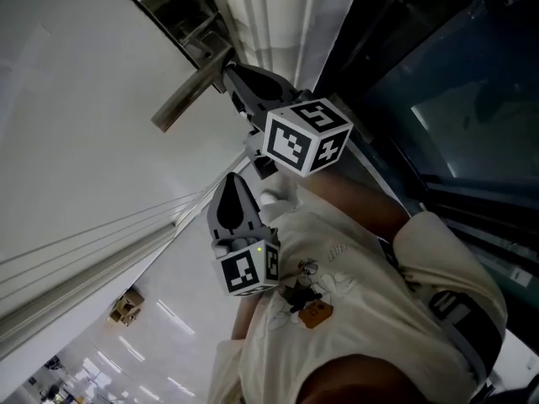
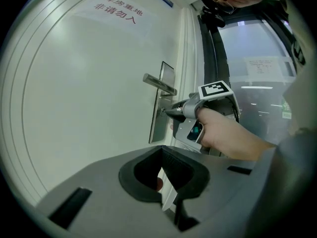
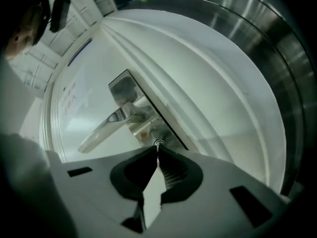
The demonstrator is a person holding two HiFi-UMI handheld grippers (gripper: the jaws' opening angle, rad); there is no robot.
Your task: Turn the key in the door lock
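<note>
The white door [image 2: 89,83] carries a steel lock plate [image 3: 136,108] with a lever handle [image 3: 106,128]. Just below the lever sits the round lock cylinder [image 3: 158,144]. My right gripper [image 3: 157,150] points level at that cylinder, its jaws shut on the key, which the pads almost wholly hide. The left gripper view shows the right gripper [image 2: 167,113] with its tips at the plate [image 2: 159,118], under the handle [image 2: 158,83]. My left gripper [image 2: 161,150] hangs back from the door, shut and empty. In the head view the right gripper [image 1: 227,72] is at the handle [image 1: 189,95] and the left gripper [image 1: 232,179] lies nearer me.
A notice with red characters [image 2: 119,11] hangs high on the door. A white door frame [image 2: 190,58] and a dark glass panel [image 2: 257,83] run along the lock side. A hand [image 2: 223,133] holds the right gripper. A curved steel frame [image 3: 277,83] borders the door.
</note>
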